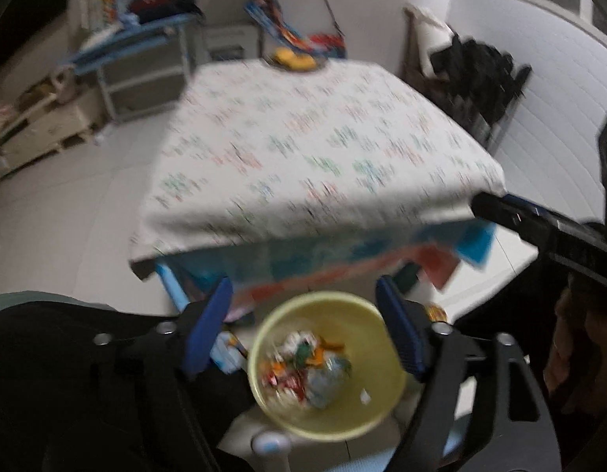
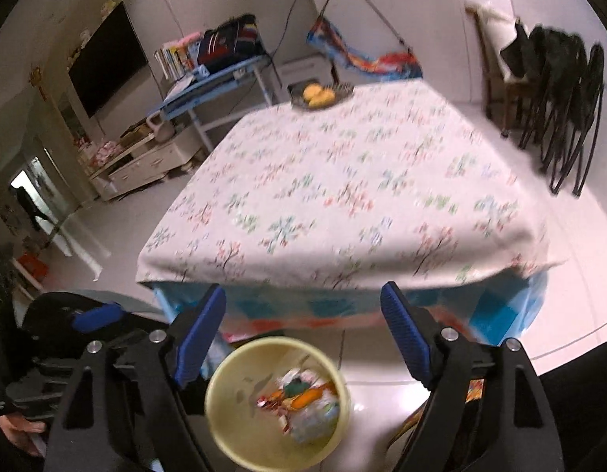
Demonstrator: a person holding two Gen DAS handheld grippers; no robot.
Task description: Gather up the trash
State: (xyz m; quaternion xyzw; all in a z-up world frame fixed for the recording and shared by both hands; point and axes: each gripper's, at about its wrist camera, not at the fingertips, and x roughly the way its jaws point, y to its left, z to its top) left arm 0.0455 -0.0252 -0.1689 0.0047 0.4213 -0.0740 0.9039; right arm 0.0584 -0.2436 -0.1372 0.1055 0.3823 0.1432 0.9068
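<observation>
A pale yellow bin (image 1: 376, 401) stands on the floor below the near edge of the table, and several crumpled wrappers (image 1: 309, 365) lie in its bottom. My left gripper (image 1: 307, 322) hovers over the bin, open, with nothing between its blue pads. In the right wrist view the same bin (image 2: 225, 424) sits low in the frame with wrappers (image 2: 303, 401) inside. My right gripper (image 2: 303, 326) is open above it, empty too. The right gripper's finger (image 1: 512, 216) shows at the right of the left wrist view, and a left blue pad (image 2: 97, 316) at the lower left of the right wrist view.
The table (image 2: 343, 181) has a floral cloth over a blue checked one, with a dish of yellow fruit (image 2: 319, 96) at its far edge. Folding chairs (image 2: 559, 110) stand at the right, a shelf with books (image 2: 209, 63) and a low cabinet (image 2: 146, 165) at the left.
</observation>
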